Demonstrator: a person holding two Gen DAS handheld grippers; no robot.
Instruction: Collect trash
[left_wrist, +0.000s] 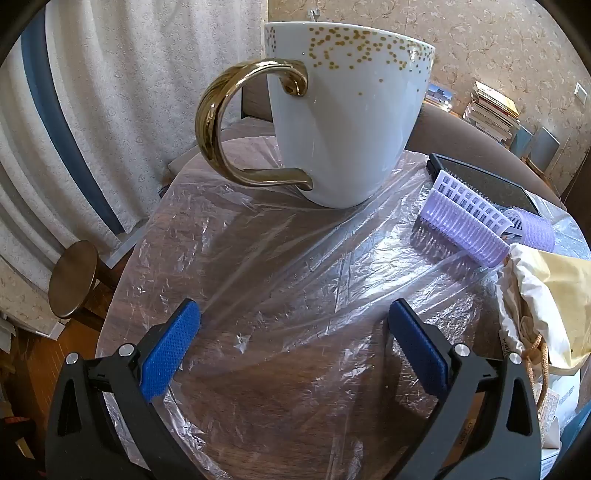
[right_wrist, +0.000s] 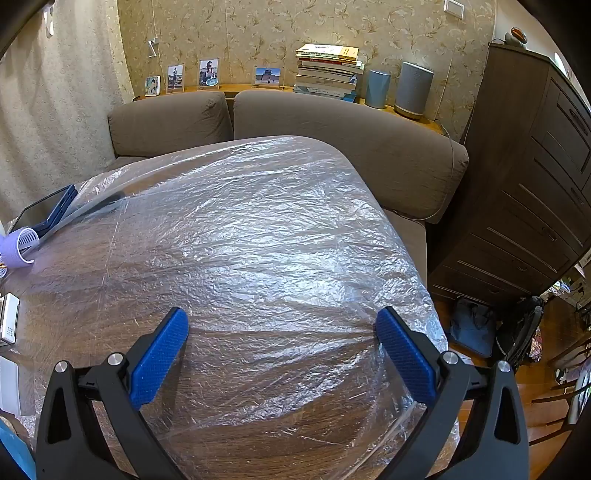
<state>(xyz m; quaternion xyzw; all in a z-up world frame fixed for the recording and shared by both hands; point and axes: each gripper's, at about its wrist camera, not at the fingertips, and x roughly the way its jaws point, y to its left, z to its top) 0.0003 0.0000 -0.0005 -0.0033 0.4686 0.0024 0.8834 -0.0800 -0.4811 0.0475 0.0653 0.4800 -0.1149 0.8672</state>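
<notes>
A thin clear plastic sheet (left_wrist: 280, 258) covers the round wooden table; it also shows in the right wrist view (right_wrist: 251, 229). A white mug with gold dots and a gold handle (left_wrist: 347, 122) stands on the sheet at the far side. My left gripper (left_wrist: 293, 314) is open and empty, low over the sheet in front of the mug. My right gripper (right_wrist: 282, 321) is open and empty above the sheet near the table's right edge.
Purple hair rollers (left_wrist: 476, 221) and a dark flat tablet-like thing (left_wrist: 484, 181) lie right of the mug. A cream cloth bag (left_wrist: 546, 299) sits at the right. A brown sofa (right_wrist: 332, 122) stands behind the table, a dark cabinet (right_wrist: 532, 177) at the right, a stool (left_wrist: 72, 278) at the left.
</notes>
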